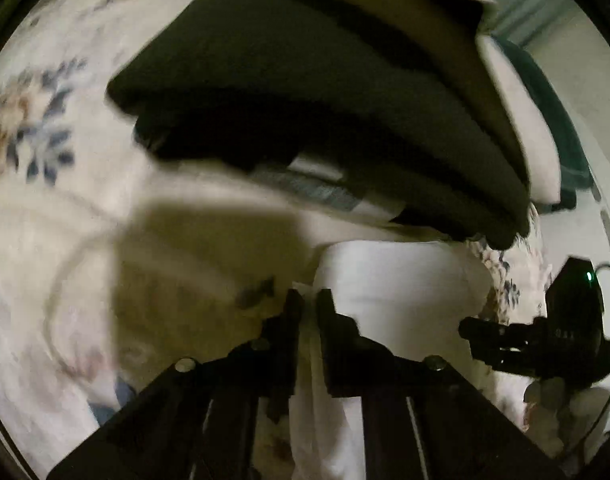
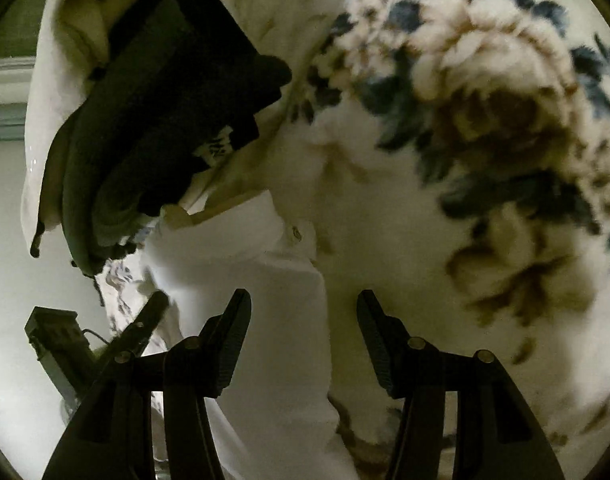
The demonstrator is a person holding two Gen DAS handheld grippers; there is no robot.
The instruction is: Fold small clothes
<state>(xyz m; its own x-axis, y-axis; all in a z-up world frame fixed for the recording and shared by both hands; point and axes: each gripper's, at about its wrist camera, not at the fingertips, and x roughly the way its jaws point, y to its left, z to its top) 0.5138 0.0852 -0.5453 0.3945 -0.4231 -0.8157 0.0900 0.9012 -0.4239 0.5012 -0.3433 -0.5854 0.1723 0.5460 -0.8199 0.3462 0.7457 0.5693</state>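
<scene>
Right gripper (image 2: pixel 304 312) hangs with jaws wide apart over a white garment (image 2: pixel 265 280) at lower centre, a dark folded stack (image 2: pixel 177 120) upper left, the floral bedspread (image 2: pixel 485 120) filling the right.

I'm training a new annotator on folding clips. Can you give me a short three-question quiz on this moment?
1. True or false: the left claw is shut on the white garment.
2. Multiple choice: the right claw is A) shut on the dark clothes, B) open, with white garment between its fingers, C) out of view.
3. Short answer: what lies beyond the white garment on the floral cover?

Key: 1 true. 2 B. 3 a stack of dark folded clothes.
</scene>
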